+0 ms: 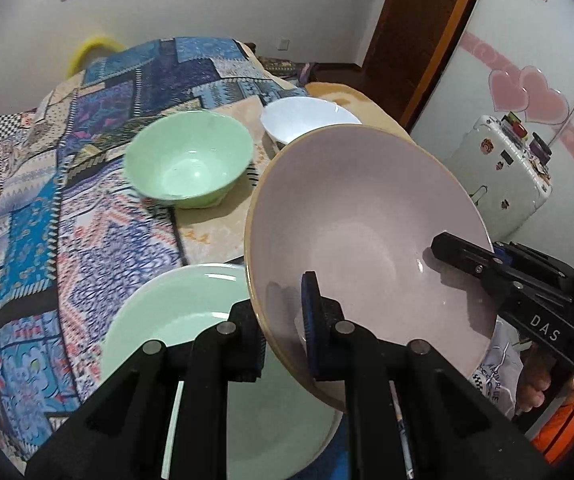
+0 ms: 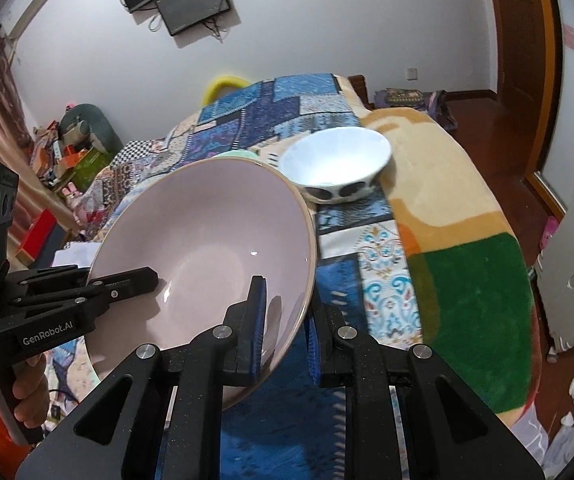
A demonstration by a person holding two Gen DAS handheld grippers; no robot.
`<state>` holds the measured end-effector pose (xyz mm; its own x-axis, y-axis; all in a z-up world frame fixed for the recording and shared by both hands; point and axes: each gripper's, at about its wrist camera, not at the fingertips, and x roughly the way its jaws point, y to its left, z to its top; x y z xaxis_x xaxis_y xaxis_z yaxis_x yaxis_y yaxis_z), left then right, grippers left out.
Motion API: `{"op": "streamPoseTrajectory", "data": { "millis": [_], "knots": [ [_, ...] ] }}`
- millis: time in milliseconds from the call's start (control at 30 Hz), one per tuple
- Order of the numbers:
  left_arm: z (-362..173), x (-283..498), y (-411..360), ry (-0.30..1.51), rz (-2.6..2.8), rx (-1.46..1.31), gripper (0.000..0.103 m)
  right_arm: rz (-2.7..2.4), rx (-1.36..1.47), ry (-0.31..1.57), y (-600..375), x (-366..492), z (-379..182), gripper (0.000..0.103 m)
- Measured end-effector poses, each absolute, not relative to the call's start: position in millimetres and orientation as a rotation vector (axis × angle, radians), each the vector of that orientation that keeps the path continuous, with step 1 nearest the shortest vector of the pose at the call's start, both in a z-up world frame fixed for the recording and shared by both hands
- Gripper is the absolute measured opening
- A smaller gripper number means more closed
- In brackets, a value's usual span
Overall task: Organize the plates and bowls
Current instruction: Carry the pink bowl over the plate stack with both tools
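— Patchwork bed (image 2: 387, 240) underneath; who has the pink bowl (image 1: 367, 232)?
— Both: left claw (image 1: 283, 344) and right claw (image 2: 287, 332) each clamp its rim, aloft. Next, probably lowering onto the green plate (image 1: 159, 320).

Pale pink bowl (image 1: 367, 232) w/ tan rim, mint green bowl (image 1: 189, 164), mint green plate (image 1: 167, 316), white bowl (image 2: 337, 164) w/ dark spots, blue patchwork-print bedspread (image 1: 99, 216), black grippers w/ blue pads (image 2: 261, 320)
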<state>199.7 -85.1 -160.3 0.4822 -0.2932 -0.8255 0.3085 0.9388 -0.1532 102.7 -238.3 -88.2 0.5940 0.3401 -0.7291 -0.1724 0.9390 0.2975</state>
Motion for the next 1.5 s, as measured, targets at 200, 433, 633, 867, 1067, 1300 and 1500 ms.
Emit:
{"op": "streamPoseTrajectory", "data": {
  "millis": [200,433,633,867,1067,1300,1500],
  "knots": [
    [-151,179,-54,0.978,-0.333,0.002,0.015,0.345,0.173,0.882,-208,98,-82,0.016],
    [-145,154,-5,0.958,-0.274,-0.045,0.015,0.412,0.139,0.882,-169,94,-80,0.016],
    [-141,132,39,0.942,-0.213,-0.089,0.015,0.475,0.111,0.881,-132,90,-78,0.016],
    [-140,109,91,0.93,-0.137,-0.14,0.015,0.549,0.091,0.881,-89,85,-78,0.016],
    [-147,91,134,0.935,-0.059,-0.176,0.015,0.62,0.057,0.903,-49,84,-85,0.016],
    [-168,86,167,0.968,0.003,-0.212,0.015,0.671,0.018,0.959,-13,88,-105,0.016],
    [-192,91,186,1.001,0.039,-0.247,0.015,0.68,-0.011,1.011,8,91,-125,0.016]
  ]
}}
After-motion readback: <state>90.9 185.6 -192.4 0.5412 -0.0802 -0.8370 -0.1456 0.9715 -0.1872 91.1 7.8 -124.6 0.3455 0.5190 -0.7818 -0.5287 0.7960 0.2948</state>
